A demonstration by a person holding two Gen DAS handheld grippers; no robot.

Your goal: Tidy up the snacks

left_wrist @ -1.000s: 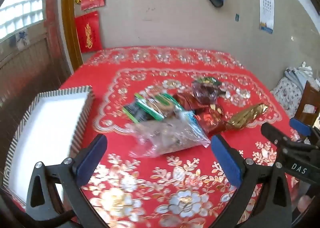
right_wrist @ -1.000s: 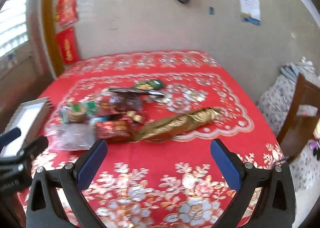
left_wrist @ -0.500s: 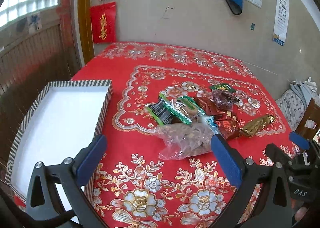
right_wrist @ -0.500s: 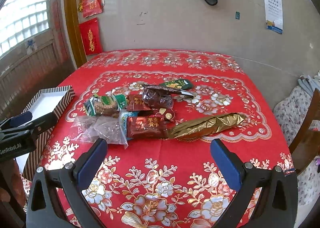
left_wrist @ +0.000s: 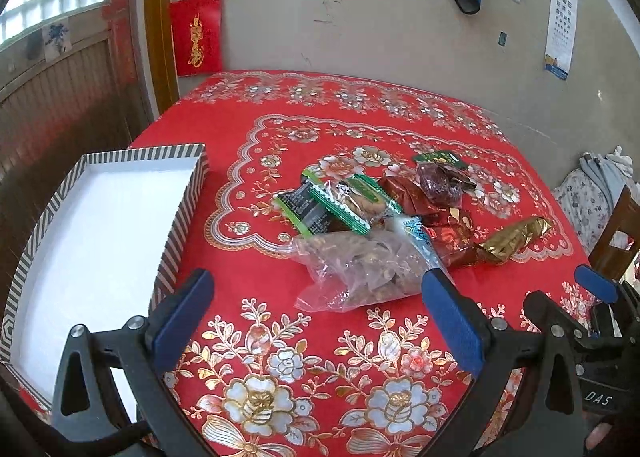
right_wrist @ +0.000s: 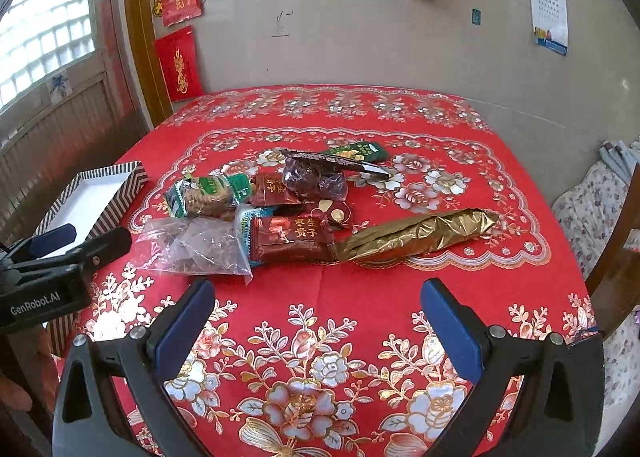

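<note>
A pile of snack packets lies mid-table: a clear bag of nuts (left_wrist: 360, 269) nearest me, green-edged packets (left_wrist: 340, 205), dark red packets (right_wrist: 292, 239), a clear packet of dark dates (right_wrist: 314, 179) and a long gold foil pack (right_wrist: 420, 237). A striped box with a white inside (left_wrist: 92, 225) stands at the table's left edge. My left gripper (left_wrist: 316, 321) is open and empty, just short of the nut bag. My right gripper (right_wrist: 316, 325) is open and empty, in front of the pile. Each gripper shows at the edge of the other's view.
The table wears a red cloth with gold flowers (right_wrist: 360, 297). A wooden chair (right_wrist: 616, 257) stands at the right. A wall is behind the table, with wood panelling and a window on the left.
Both grippers have risen and pulled back a little, so the pile and box sit lower and smaller in view. Nothing on the table has moved.
</note>
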